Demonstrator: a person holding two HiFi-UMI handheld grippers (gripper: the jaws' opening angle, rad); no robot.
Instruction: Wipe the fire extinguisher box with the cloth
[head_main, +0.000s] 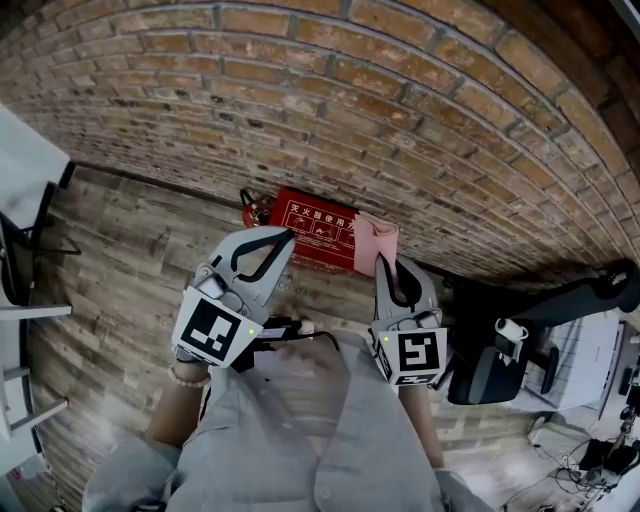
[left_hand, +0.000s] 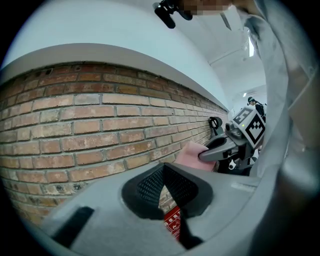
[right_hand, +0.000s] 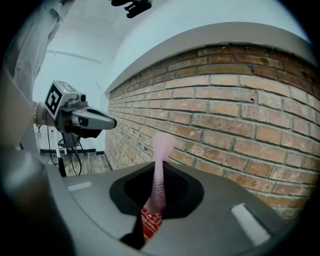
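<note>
The right gripper's (right_hand: 159, 191) jaws clamp a bunched pink fabric cloth (right_hand: 162, 147). The left gripper's (left_hand: 164, 181) jaws meet on nothing. At twelve o'clock of both, the flat red white-lettered fire extinguisher box (head_main: 316, 230) sits against the red brick wall (head_main: 420, 120), with the cloth at its three o'clock end.

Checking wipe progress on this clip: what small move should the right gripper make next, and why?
Probably lower the right gripper and sweep the pink cloth leftward along the red fire extinguisher box. The gripper is shut on the cloth, which sits at the box's right end; most of the box lies to its left.
</note>
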